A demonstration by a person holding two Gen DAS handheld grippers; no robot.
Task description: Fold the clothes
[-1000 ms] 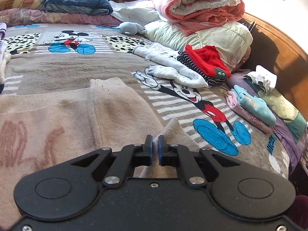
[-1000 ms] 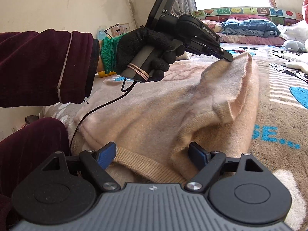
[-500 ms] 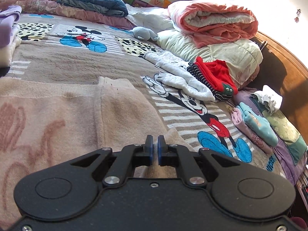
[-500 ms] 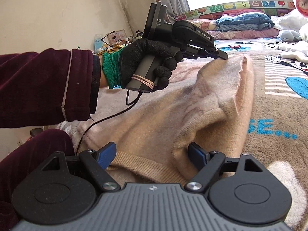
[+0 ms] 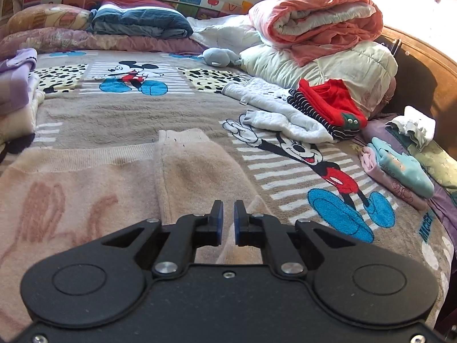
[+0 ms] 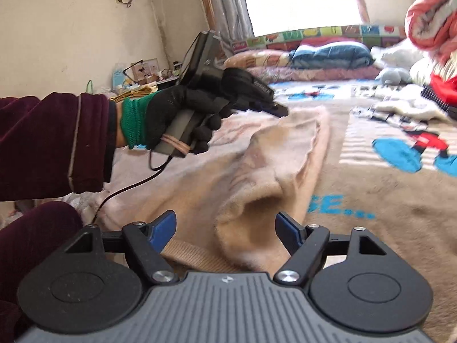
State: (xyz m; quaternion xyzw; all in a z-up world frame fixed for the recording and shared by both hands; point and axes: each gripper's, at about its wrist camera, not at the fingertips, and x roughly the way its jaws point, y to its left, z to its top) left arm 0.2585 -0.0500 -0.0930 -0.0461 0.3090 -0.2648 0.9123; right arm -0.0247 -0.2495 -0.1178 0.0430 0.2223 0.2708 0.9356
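Sweater [image 6: 242,171] lies on near bed blanket [image 6: 371,200], long axis near-to-far. Left gripper [image 6: 281,111] clenched on far fold, lifting it. Right gripper [image 6: 225,228] nearer hem (jaws closing, bunched knit between, pads not pressing).

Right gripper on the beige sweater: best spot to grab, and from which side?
Take the raised fold of the sweater just ahead of the right gripper, coming straight in from the near edge. It stands up as a ridge between the closing jaws, not yet pinched, while the left gripper holds the far corner up.
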